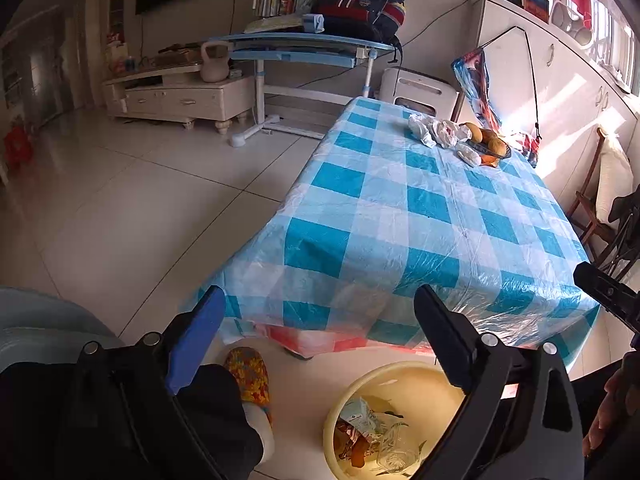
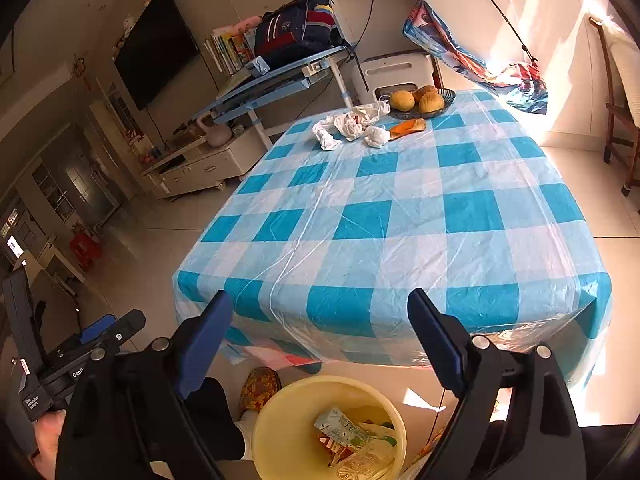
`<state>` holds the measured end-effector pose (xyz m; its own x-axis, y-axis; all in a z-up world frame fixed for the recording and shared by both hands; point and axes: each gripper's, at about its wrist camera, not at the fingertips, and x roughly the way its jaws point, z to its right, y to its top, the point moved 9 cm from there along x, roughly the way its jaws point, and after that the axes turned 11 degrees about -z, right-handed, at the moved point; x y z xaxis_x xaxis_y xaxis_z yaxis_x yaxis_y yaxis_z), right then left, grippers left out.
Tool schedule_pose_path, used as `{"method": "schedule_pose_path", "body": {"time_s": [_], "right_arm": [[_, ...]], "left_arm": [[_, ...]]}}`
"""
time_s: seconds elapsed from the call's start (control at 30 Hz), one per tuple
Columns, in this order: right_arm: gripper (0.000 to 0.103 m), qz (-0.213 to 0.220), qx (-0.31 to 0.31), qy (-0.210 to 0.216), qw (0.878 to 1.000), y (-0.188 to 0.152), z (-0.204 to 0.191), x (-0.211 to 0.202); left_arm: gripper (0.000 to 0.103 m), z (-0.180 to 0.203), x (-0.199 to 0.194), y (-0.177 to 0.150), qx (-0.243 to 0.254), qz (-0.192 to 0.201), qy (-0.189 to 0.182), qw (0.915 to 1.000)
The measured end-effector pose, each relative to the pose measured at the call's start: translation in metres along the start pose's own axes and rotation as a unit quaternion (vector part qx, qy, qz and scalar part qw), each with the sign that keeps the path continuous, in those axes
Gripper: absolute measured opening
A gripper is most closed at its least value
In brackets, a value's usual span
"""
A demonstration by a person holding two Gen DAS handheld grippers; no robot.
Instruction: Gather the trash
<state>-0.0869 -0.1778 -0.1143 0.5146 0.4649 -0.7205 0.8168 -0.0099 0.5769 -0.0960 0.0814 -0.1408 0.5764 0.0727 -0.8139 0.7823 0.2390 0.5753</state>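
Both pairs of fingers, on the left gripper (image 1: 316, 336) and right gripper (image 2: 320, 336), are held wide and empty. Crumpled white plastic bags (image 2: 348, 124), judged light, soft and crushable, lie near the checked table's (image 2: 400, 220) far edge, best pinched at a bunched fold.

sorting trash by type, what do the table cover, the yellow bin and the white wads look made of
Table cover: thin glossy plastic film, judging by its creases and sheen. Yellow bin: smooth moulded plastic, with an even, slightly shiny wall. White wads: crumpled tissue or thin plastic bags; the look leaves it open.
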Motion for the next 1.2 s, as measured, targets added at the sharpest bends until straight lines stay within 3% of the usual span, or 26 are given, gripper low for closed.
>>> {"method": "schedule_pose_path", "body": {"time_s": [0.8,1.0,1.2], "right_arm": [[0.085,0.006,0.004,0.002,1.000,0.002,0.000,-0.002],[0.085,0.009,0.006,0.001,1.000,0.003,0.003,-0.004],[0.085,0.013,0.005,0.004,1.000,0.005,0.003,-0.007]], "left_arm": [[0.092,0.012,-0.011,0.005,0.033,0.037,0.009,0.9987],[0.092,0.019,-0.016,0.007,0.046,0.044,-0.005,0.9980],[0.092,0.013,-0.021,0.012,0.019,0.048,-0.028,0.9983]]}}
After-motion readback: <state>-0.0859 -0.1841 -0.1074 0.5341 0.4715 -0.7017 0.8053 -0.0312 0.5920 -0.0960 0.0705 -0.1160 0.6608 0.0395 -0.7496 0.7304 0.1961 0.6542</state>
